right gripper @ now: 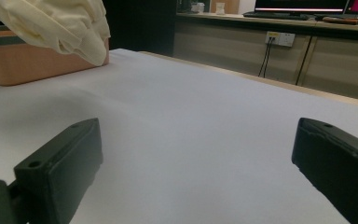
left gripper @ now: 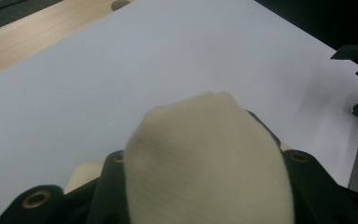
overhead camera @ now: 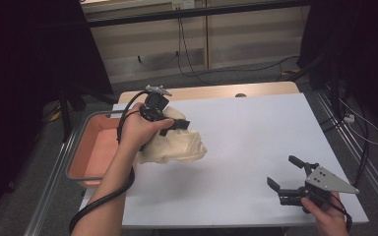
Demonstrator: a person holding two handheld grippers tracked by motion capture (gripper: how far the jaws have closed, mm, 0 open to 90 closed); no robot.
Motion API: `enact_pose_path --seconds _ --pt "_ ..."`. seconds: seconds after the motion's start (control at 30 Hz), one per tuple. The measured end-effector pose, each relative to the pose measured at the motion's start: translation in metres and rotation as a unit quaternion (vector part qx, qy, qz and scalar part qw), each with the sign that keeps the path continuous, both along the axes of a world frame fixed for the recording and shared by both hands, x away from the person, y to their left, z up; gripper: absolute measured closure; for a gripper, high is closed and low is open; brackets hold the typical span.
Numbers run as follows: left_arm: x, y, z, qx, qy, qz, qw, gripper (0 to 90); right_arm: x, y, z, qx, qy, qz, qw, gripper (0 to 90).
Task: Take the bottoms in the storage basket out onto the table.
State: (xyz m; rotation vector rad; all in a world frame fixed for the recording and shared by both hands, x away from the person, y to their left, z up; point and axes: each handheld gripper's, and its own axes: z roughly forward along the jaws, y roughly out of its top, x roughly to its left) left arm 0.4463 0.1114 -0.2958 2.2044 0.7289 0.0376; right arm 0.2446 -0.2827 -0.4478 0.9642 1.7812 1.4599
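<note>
One white table (overhead camera: 256,142) takes up most of the scene, with one orange bin (overhead camera: 101,147) against its left edge. One cream cloth (overhead camera: 174,145) hangs bunched over the table's left part, just beside the bin and clear of the surface in the right gripper view (its lowest fold seems near the tabletop, though I cannot tell whether it touches). The left gripper (overhead camera: 179,124) has its jaws clamped on the cloth's upper edge, and the fabric bulges up between them in its own view. The right gripper (overhead camera: 286,173) rests low near the table's front right corner, well apart from the cloth, its jaws spread wide with nothing between them.

The step in hand looks like carrying the cloth out of the bin onto the table. Next, I judge, the cloth must be lowered onto the open white surface, and the right gripper brought across to catch a free edge so it can be spread.

Count: two grippers, one cloth, one bin, one table.
</note>
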Motion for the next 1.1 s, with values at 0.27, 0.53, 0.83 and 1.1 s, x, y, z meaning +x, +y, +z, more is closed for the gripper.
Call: enact_pose_path --seconds 0.27,0.53,0.83,1.1 --pt "0.000 0.000 -0.004 0.000 0.000 0.001 1.0000 58.0 0.000 0.000 0.000 -0.001 0.001 0.000 1.0000 1.5" --pt "-0.001 -0.002 -0.007 -0.003 -0.003 0.001 1.0000 57.9 0.000 0.001 0.000 -0.001 0.001 0.001 1.0000 1.5" --pt "-0.002 -0.006 -0.013 -0.003 -0.003 0.000 1.0000 57.8 0.000 0.001 0.000 -0.001 0.001 0.001 1.0000 1.5" --pt "-0.002 -0.009 -0.020 -0.008 -0.006 0.002 0.9999 57.6 0.000 0.001 0.000 0.000 0.002 0.002 1.0000 1.6"
